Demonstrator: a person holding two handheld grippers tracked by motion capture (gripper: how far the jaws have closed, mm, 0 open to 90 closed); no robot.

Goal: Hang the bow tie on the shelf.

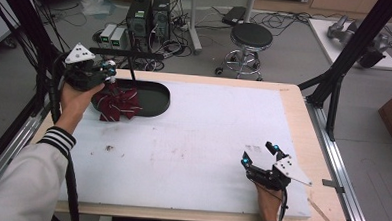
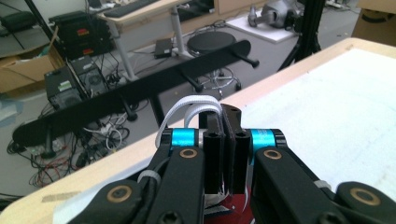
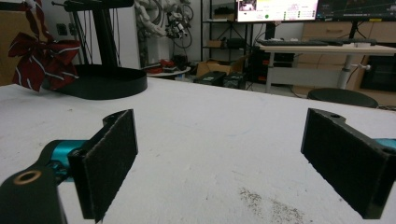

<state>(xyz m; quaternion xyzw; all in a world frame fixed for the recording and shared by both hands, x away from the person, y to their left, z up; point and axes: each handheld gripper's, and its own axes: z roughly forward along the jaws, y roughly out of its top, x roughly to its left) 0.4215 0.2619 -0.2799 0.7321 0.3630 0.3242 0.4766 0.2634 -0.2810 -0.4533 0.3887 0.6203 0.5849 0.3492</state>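
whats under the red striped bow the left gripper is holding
The red striped bow hangs from the left gripper over the left end of the black oval base of the rack; its lower edge overlaps the white table cover. Whether it rests on them is hidden by the bow itself.

No legible text, labels, brands or numbers anywhere. Monitor (image 3: 277,10) at 12 o'clock in right gripper view: coloured graphs and windows, characters too small to read. Red stickers on black boxes (image 2: 83,33) at 10 o'clock in left gripper view: unreadable.
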